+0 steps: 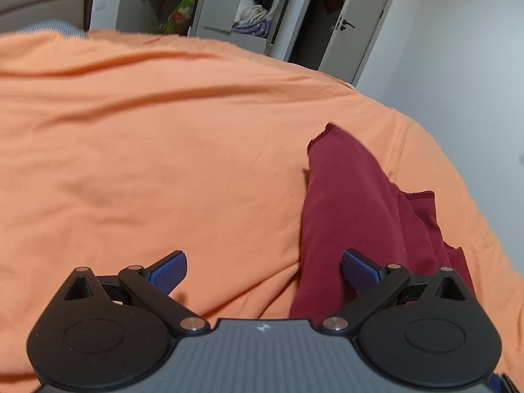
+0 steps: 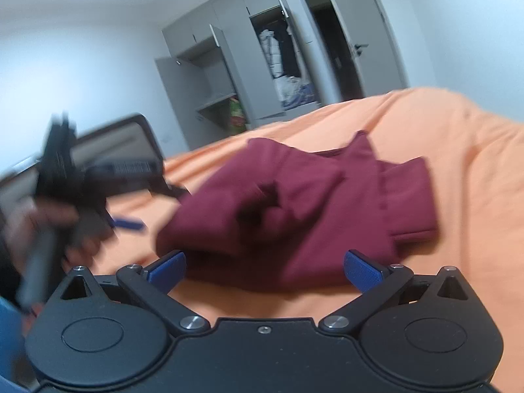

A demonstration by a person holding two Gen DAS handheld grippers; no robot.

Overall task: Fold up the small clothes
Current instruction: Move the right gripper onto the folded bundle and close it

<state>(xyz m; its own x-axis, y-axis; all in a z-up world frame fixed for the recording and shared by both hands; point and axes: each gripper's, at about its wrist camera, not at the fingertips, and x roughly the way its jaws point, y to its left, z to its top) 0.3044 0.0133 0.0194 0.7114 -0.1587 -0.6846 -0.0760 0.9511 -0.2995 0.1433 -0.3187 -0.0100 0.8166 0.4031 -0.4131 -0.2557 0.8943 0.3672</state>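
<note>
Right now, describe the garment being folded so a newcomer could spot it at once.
Start at the bed, covered by a wide orange sheet. Lying on that sheet, just ahead of the open right gripper, is a dark red garment, bunched and partly folded, with a hemmed edge to one side. It is the only loose fabric on the sheet, and its deep maroon stands out against the orange.

Motion blurs the left tool and the hand holding it.

garment on bed, wardrobe behind, left gripper left of garment
</note>
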